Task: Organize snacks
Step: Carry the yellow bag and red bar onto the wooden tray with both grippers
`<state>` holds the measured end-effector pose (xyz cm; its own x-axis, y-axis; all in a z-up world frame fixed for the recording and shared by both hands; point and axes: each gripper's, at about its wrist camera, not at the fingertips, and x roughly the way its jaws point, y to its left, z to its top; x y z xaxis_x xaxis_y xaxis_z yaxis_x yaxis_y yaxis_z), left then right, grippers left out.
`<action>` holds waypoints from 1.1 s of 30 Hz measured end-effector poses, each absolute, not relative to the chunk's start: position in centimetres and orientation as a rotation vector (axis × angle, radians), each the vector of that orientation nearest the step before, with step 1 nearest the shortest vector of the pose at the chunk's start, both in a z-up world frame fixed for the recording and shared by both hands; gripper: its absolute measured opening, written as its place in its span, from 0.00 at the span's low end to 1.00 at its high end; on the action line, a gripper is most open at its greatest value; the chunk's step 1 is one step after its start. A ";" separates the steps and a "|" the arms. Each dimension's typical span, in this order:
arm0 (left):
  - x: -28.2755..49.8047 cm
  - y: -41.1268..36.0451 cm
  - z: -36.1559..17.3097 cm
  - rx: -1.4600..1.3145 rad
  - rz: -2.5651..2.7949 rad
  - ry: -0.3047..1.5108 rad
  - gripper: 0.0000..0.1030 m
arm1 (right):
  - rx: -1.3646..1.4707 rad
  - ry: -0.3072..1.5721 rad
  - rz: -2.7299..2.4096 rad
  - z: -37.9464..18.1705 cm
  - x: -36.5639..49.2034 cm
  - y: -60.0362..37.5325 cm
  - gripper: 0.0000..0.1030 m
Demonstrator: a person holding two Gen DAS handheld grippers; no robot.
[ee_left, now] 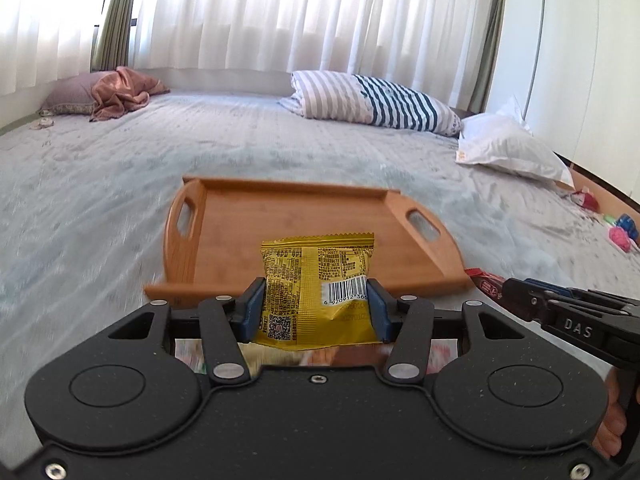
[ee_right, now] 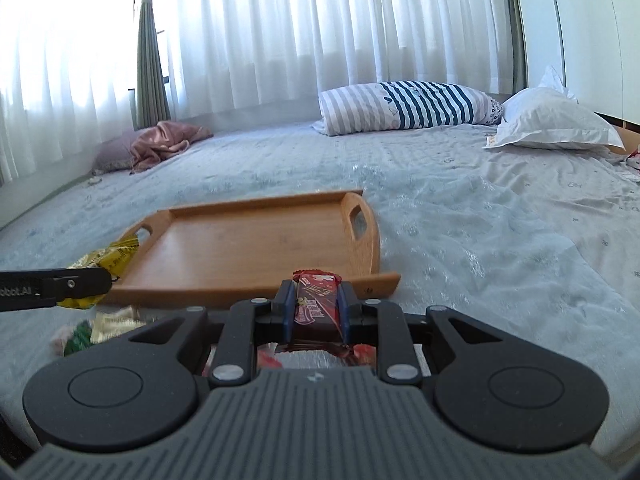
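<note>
An empty wooden tray (ee_left: pixel 304 216) with cut-out handles lies on the bed, just beyond both grippers. My left gripper (ee_left: pixel 316 300) is shut on a yellow snack packet (ee_left: pixel 316 276), held upright above the tray's near edge. My right gripper (ee_right: pixel 314 306) is shut on a red snack bar (ee_right: pixel 316 300), lifted near the same tray's (ee_right: pixel 248 248) near right corner. In the right wrist view the left gripper's finger (ee_right: pixel 76 282) and the yellow packet (ee_right: pixel 106 258) show at the left. In the left wrist view the right gripper (ee_left: pixel 508 292) enters from the right with the red bar (ee_left: pixel 486 282).
More snack packets (ee_right: pixel 100 326) lie on the pale blue bedspread (ee_left: pixel 100 200) below the grippers. A striped pillow (ee_left: pixel 368 100), a white pillow (ee_left: pixel 508 148) and a pink cloth (ee_left: pixel 120 92) sit at the far side. Small colourful items (ee_left: pixel 620 232) lie near the bed's right edge.
</note>
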<state>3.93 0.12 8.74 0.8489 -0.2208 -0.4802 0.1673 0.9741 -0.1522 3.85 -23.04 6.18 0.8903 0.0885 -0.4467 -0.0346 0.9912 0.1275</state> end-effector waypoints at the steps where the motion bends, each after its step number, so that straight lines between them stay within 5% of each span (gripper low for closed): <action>1: 4.6 0.1 8.9 -0.110 -0.203 0.517 0.48 | 0.132 0.469 0.070 6.4 4.5 -23.2 0.25; 19: 20.7 -0.9 6.2 -0.194 -0.138 0.682 0.48 | 0.205 0.644 0.132 5.1 19.3 -23.1 0.25; 33: 24.6 -2.9 2.8 -0.112 -0.083 0.739 0.48 | 0.206 0.709 0.156 2.8 23.1 -22.0 0.25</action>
<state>24.59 -2.86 2.84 0.7365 -0.1144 -0.6667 0.0356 0.9908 -0.1307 23.07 -22.01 2.80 0.7485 0.2111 -0.6286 -0.0714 0.9681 0.2400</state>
